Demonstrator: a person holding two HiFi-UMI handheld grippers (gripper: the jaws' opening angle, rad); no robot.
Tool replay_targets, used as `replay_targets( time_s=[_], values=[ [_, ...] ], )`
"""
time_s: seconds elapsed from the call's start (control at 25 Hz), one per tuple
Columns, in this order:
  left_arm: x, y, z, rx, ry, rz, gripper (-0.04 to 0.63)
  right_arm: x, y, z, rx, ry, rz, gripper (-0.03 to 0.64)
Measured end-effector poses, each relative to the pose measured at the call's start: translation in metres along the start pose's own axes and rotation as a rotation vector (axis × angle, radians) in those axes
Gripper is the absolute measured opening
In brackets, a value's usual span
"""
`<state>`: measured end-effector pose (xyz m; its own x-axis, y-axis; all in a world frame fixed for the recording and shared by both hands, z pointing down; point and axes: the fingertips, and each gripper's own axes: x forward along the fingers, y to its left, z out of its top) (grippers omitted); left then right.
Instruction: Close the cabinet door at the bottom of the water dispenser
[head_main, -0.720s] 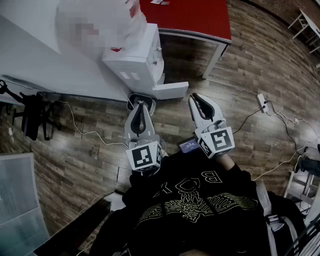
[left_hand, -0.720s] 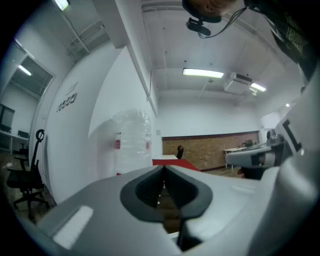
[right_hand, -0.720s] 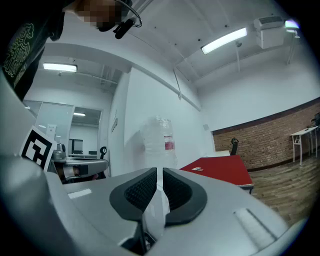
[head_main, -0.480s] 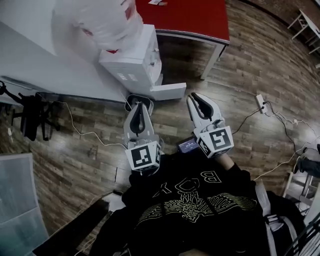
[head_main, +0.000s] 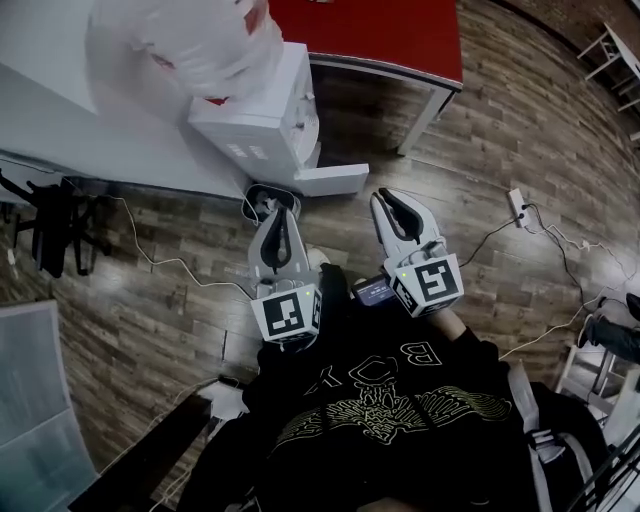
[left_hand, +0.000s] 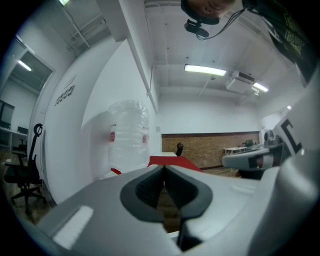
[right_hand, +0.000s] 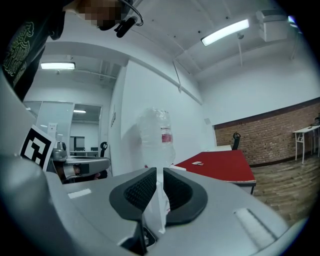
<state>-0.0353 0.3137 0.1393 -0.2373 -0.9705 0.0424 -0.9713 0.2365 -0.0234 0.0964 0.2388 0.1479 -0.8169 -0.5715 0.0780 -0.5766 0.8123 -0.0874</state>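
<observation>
The water dispenser (head_main: 262, 120) stands against the white wall. Its bottom cabinet door (head_main: 335, 181) hangs open, swung out over the floor. Both grippers are held level, just short of the dispenser, likely poised for a push rather than a grasp. The left hand-held gripper (head_main: 281, 213) is pinched together and empty. The right hand-held gripper (head_main: 390, 200), near the door's free edge, shows a narrow gap and holds nothing.
</observation>
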Motion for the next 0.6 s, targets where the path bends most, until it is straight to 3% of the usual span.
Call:
replay_targets(
  time_s=[0.24, 0.6],
  values=[
    [0.047, 0.02, 0.001, -0.008, 0.004, -0.034, 0.008, 0.046, -0.004, 0.001, -0.011, 0.029, 0.004, 0.041],
    [0.107, 0.048, -0.008, -0.019, 0.031, -0.077, 0.008, 0.101, -0.03, -0.004, -0.001, 0.059, -0.073, 0.043]
  ],
)
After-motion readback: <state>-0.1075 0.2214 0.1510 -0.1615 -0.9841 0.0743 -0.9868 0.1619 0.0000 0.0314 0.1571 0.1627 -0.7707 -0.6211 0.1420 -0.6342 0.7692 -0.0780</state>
